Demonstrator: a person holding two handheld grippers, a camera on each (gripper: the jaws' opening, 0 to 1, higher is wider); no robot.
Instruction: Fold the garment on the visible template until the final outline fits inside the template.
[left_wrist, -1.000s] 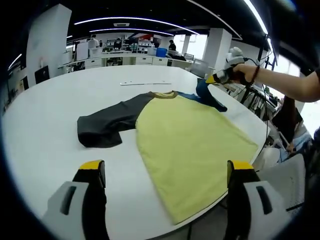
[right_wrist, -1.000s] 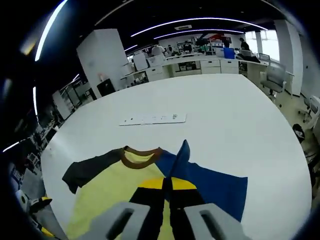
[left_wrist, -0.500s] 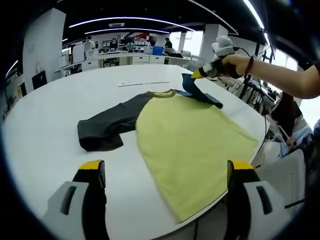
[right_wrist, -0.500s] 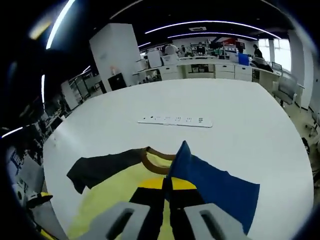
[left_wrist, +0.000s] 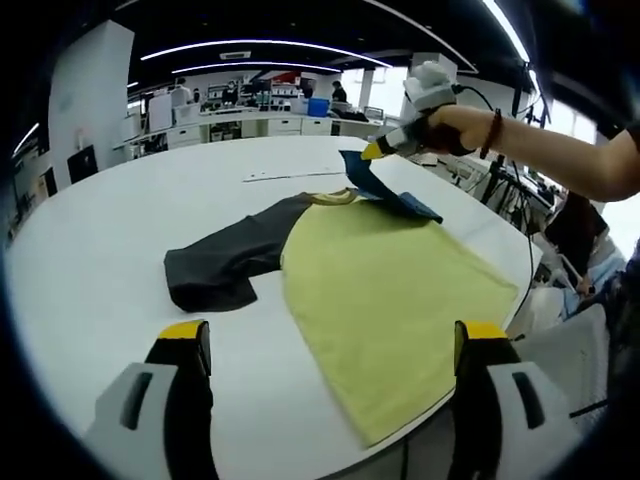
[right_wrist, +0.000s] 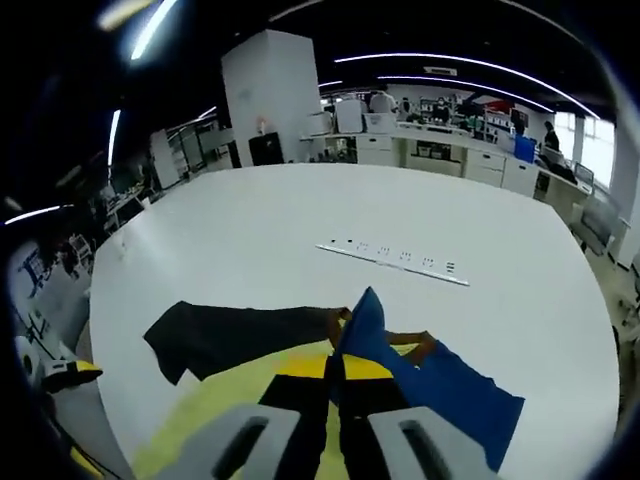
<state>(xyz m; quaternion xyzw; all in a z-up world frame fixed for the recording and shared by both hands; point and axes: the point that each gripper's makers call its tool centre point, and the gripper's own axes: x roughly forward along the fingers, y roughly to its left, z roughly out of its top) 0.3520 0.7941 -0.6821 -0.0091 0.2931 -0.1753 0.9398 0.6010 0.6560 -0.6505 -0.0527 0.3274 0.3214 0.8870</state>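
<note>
Lifted higher and carried inward, the blue sleeve (right_wrist: 425, 385) rode clamped in the right gripper (right_wrist: 333, 385), starting the T-shirt's (left_wrist: 390, 290) fold; the left gripper (left_wrist: 330, 345) waited open, empty.

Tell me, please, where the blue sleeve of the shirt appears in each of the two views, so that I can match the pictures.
Left gripper view: the blue sleeve is upper right of centre, pinched and lifted by the right gripper.
Right gripper view: the blue sleeve rises from the closed jaws at bottom centre and spreads to the lower right.
Shared landmark: the dark sleeve lying flat on the white table.
</note>
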